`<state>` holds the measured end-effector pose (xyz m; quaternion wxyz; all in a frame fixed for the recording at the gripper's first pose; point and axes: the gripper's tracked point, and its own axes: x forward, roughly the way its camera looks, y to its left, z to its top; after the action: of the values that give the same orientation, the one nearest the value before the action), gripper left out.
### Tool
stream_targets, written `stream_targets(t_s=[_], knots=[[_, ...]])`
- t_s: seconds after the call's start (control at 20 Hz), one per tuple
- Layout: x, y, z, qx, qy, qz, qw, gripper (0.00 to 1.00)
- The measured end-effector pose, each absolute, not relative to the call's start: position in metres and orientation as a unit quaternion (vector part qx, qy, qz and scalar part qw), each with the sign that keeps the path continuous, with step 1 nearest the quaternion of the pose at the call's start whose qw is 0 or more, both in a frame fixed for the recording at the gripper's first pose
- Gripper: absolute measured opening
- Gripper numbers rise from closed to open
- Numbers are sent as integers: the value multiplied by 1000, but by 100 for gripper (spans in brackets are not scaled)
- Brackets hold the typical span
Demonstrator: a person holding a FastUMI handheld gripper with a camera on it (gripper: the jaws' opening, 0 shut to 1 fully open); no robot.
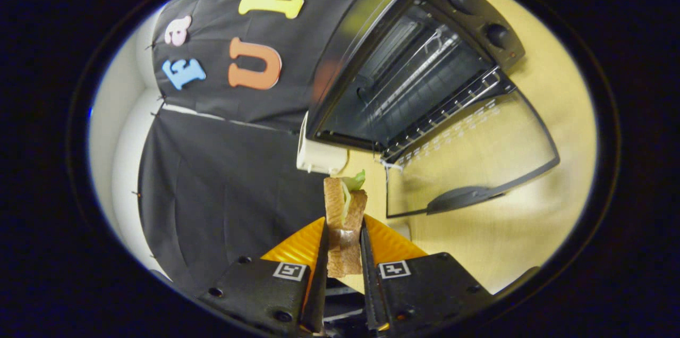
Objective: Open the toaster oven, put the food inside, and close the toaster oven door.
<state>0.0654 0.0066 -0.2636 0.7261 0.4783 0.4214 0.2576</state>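
Gripper view: tongs (pixel 344 231) clamp sandwich (pixel 345 210) before open toaster oven (pixel 414 61).

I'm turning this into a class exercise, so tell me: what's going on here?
A person's handheld gripper is shut on a sandwich, held upright between both fingers. Beyond them, the toaster oven sits on a wooden table with its glass door already folded down and the wire rack showing bare inside. So the oven is open and the food is on its way in; it isn't loaded yet, and the door remains to be closed.
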Motion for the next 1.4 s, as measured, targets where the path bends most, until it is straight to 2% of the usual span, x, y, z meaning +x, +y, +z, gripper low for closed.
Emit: stream_targets(t_s=[0.45, 0.55, 0.85, 1.15, 1.2, 1.4], knots=[[202, -20, -291, 608, 269, 174, 726, 36], [225, -21, -294, 606, 236, 154, 743, 36], [253, -19, -312, 561, 216, 135, 788, 36], [251, -41, -321, 492, 229, 126, 831, 36], [252, -41, -326, 461, 234, 121, 847, 39], [238, -20, -330, 335, 252, 137, 898, 79]])
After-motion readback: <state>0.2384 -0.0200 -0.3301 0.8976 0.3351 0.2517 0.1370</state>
